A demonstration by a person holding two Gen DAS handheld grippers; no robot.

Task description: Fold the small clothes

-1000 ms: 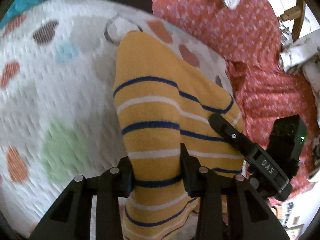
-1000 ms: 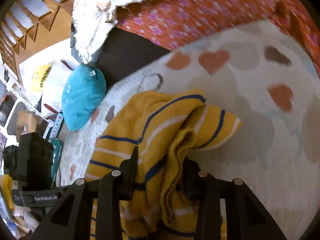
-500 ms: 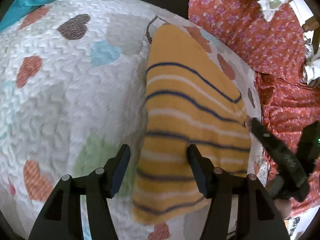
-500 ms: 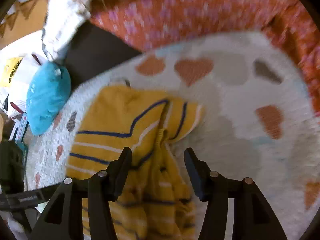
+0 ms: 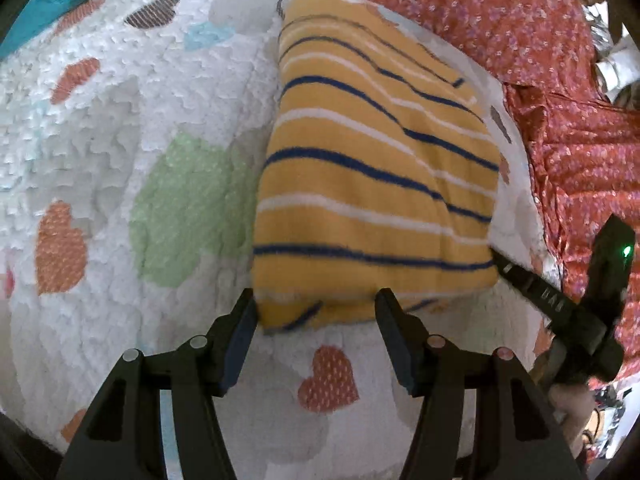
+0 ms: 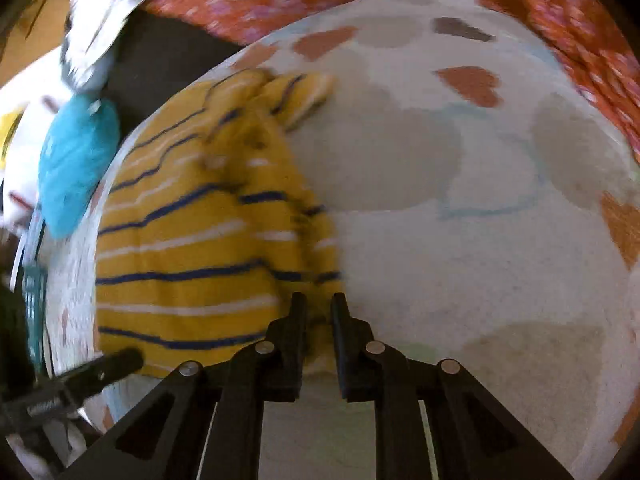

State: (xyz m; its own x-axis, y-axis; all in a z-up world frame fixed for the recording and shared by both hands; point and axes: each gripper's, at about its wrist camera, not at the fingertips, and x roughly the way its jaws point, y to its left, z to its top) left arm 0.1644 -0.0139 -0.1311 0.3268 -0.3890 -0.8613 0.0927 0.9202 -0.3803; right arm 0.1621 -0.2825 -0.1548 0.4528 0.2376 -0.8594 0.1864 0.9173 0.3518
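Yellow striped garment (image 5: pixel 372 184), folded with navy and white stripes, lies flat on the white heart-print quilt (image 5: pixel 120 128). Left gripper (image 5: pixel 316 312) stands spread at the garment's near edge; the near-left corner sits between the jaws, the left pad about touching the cloth, the right pad off it, so released. Right gripper (image 6: pixel 319 312) jaws have just been closing and are clenched on the garment's near-right edge. Red floral fabric (image 5: pixel 540 40) lies far right.
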